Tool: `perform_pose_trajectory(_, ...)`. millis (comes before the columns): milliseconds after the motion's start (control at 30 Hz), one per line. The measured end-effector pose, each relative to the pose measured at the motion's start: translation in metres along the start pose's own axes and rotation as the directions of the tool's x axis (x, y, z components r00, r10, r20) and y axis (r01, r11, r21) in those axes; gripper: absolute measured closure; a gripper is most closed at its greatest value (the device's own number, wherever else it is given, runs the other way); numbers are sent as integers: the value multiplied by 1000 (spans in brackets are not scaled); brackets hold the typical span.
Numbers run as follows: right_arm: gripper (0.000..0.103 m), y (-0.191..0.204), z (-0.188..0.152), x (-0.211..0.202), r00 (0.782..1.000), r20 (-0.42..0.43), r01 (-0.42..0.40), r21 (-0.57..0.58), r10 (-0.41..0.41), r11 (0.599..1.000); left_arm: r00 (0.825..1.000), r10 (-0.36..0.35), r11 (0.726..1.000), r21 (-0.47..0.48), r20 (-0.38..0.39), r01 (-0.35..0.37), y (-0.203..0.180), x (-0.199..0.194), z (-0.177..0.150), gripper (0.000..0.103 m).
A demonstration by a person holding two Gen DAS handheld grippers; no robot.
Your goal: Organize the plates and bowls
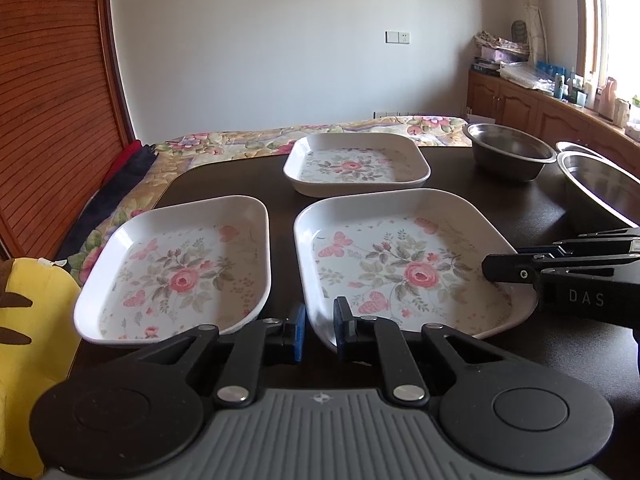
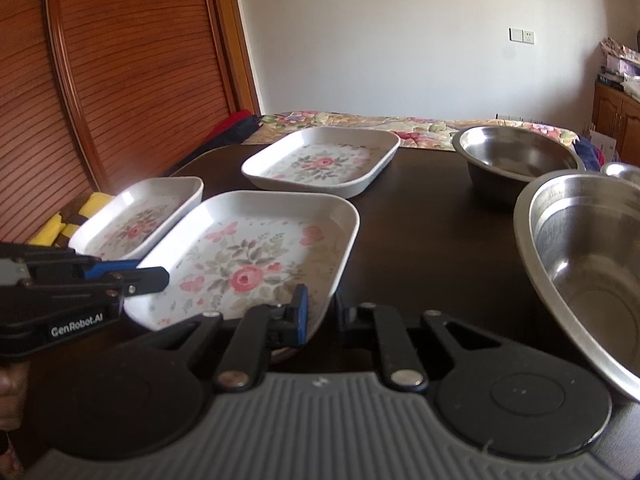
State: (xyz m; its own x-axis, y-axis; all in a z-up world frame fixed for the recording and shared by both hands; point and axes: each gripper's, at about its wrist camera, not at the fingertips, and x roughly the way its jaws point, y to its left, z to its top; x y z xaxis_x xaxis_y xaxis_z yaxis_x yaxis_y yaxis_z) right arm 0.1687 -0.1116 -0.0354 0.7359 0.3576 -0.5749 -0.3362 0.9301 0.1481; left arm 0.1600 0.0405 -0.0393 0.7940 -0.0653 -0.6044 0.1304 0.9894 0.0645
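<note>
Nothing is stacked yet: three floral plates lie singly on the dark table [image 1: 500,216] and the steel bowls [image 2: 516,160] sit apart on the right. The left gripper [image 1: 320,326] straddles the near-left rim of the big plate [image 1: 404,264], fingers narrowly parted, while the right gripper [image 2: 320,316] brackets its near-right corner, gap equally slim. All the sorting remains.

White wall [image 1: 280,40], (perhaps louvred) wooden door [image 2: 132,60]

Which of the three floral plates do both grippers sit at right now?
The large near plate, right of the smaller one. Both grippers straddle its rim; the far plate sits untouched.
</note>
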Motion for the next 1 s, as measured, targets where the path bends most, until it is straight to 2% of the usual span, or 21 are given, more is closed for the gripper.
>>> perform_pose_trajectory(233, 90, -3, -4, -6, 1000, 12, -11, 28, 11, 1000, 999, -36, 999, -35, 5, 36, 3, -11, -6, 89)
perform_pose_trajectory(567, 90, -6, -9, -30, 999, 46, -31, 45, 29, 999, 996, -65, 997, -41, 69, 68, -5, -44, -13, 89)
perform_pose_trajectory(1000, 90, -6, -42, -70, 995, 59, -88, 75, 84, 993, 989, -108, 992, -57, 103, 114, -13, -85, -45, 89)
